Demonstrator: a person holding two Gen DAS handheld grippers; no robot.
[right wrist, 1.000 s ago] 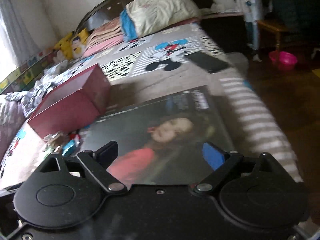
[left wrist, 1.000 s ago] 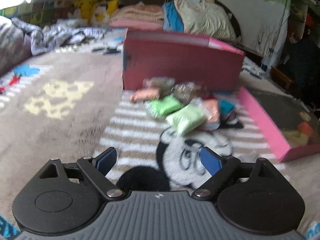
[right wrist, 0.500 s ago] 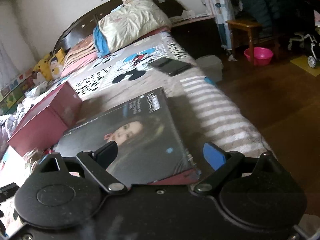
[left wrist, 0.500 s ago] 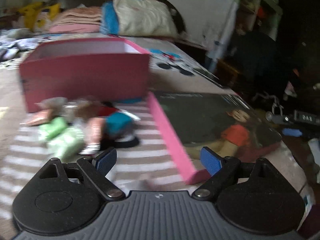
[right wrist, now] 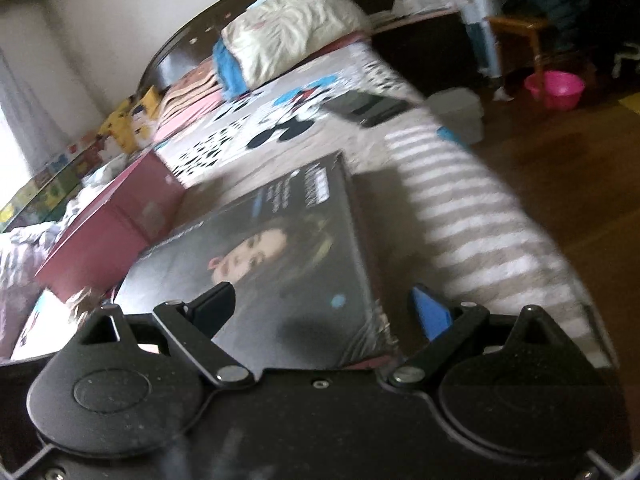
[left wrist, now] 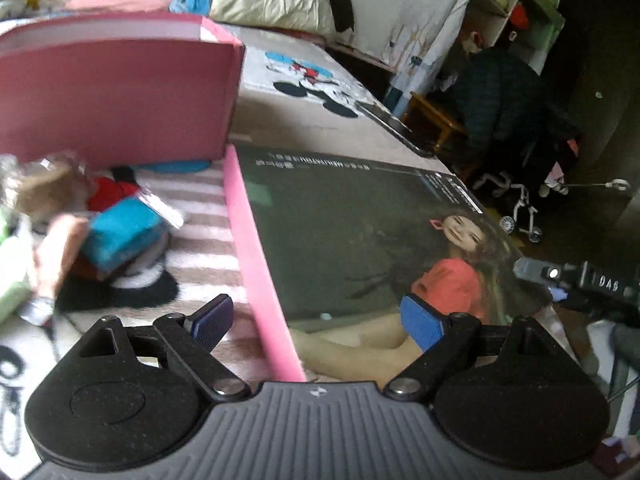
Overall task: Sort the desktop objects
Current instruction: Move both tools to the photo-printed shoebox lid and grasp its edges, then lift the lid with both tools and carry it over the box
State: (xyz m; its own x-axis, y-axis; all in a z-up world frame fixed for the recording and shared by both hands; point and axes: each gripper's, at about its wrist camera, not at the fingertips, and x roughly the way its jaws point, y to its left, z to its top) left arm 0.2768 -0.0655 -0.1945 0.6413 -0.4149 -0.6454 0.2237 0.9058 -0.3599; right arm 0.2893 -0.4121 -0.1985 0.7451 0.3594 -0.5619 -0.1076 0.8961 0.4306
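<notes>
A pink open box [left wrist: 120,92] stands on the bed blanket, with a pile of small packets [left wrist: 120,228] in front of it: blue, red, green and peach. Right of them lies the flat pink lid [left wrist: 360,220] with a dark printed picture on top. My left gripper [left wrist: 318,318] is open, low over the lid's near pink edge, and holds nothing. My right gripper [right wrist: 322,308] is open too, with the near right corner of the lid [right wrist: 280,260] between its fingers, not clamped. The pink box [right wrist: 112,240] sits beyond at the left.
Pillows [right wrist: 288,36] and folded bedding lie at the headboard. A dark flat device [right wrist: 364,108] rests on the blanket past the lid. The bed's edge drops at the right to a wooden floor with a white tub [right wrist: 456,112] and a pink basin [right wrist: 554,88].
My left gripper has swung right, from facing the packets to the lid's near edge. My right gripper has shifted right along the lid to its near right corner. Both stayed open.
</notes>
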